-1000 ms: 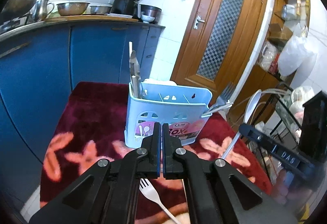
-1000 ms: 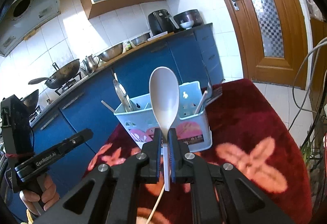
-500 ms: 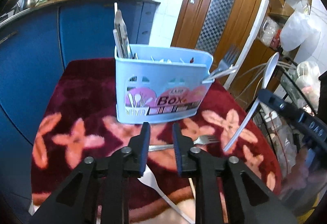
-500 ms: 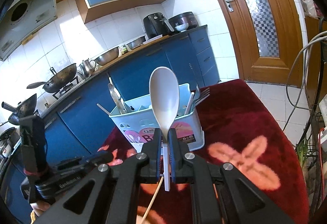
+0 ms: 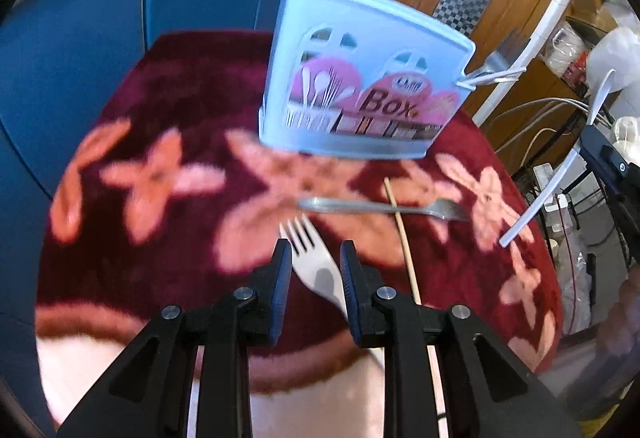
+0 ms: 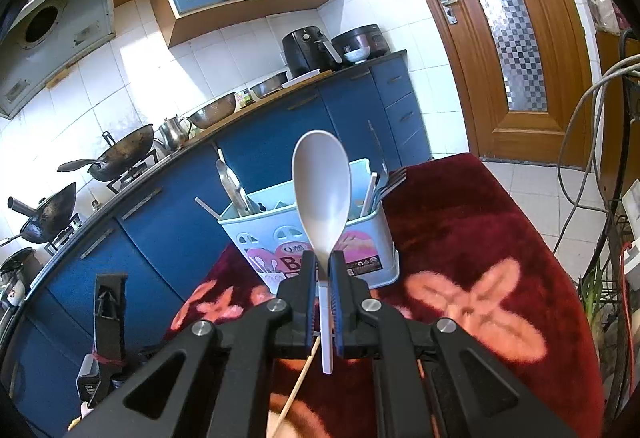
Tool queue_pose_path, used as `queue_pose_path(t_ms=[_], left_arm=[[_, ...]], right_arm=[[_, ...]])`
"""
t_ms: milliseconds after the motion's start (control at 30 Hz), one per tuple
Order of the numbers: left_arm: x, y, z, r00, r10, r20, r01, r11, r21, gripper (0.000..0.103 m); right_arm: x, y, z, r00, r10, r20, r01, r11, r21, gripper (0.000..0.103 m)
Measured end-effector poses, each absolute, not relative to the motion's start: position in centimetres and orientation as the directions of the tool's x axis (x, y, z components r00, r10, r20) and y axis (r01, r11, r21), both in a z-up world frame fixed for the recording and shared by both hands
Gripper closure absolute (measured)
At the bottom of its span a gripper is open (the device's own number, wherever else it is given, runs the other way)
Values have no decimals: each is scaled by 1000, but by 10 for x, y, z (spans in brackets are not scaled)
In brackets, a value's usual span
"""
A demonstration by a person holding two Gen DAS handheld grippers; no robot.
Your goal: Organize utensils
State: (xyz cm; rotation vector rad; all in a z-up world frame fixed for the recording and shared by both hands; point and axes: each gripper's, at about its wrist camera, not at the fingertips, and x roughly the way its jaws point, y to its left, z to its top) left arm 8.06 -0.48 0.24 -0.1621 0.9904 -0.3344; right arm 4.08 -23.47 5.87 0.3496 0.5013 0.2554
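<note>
So the white plastic fork (image 5: 314,270) is framed between the parted jaws of the left gripper (image 5: 312,262), tines pointing away from it, lying flat on the red flowered cloth (image 5: 172,118). It isn't gripped yet as far as can be seen; the pads are spread on either side of it with gaps showing, and the jaws have just been opening. Just past those fingertips a metal fork (image 5: 384,207) is laid crosswise, and a thin wooden stick (image 5: 402,238) is crossed under it, off to the right. Further ahead the pale blue utensil box (image 5: 360,78) is parked, already stocked with a few things poking out the top.

Over on the other side, a white spoon (image 6: 322,194) is pinched by its handle in the right gripper (image 6: 323,270), bowl held upright, with the box straight ahead of it.

Progress is probably past halfway: some pieces are stowed, but the spoon, both forks and the stick are yet to be dropped in.
</note>
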Motion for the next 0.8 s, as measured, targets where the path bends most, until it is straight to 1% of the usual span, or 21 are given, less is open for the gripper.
queue_pose_path(t_ms=[167,333,467,567,667,733,767,800], left_arm=[[71,-9,-2,451,-378,-809,217,925,-311,79],[64,-25,-4,397,-392,-830,253,916,-312,79],[67,-33,-11,374,-359,-855,238,928,-286,79],[73,-34,-21,347,-346,-872,201,935,-291,79],[79,-34,-23,351,-341,-872,182,938,-294,82],[82,-33,-24,361,-341,-868,166,939,-300,89],[82,-32,-24,368,-345,-863,159,938,-308,91],[82,-31,-24,375,-351,-858,157,936,-314,95]], right_arm=[[38,-235,58,846,324,-424,-154,909,387,95],[37,-235,57,847,324,-421,-155,909,387,94],[33,-237,57,849,326,-416,-157,907,390,94],[30,-239,57,851,328,-410,-160,906,393,94],[29,-242,56,852,330,-407,-162,904,395,94],[29,-243,55,850,333,-407,-164,903,397,94],[29,-243,54,849,336,-409,-165,902,399,94],[29,-243,54,848,337,-410,-165,902,399,94]])
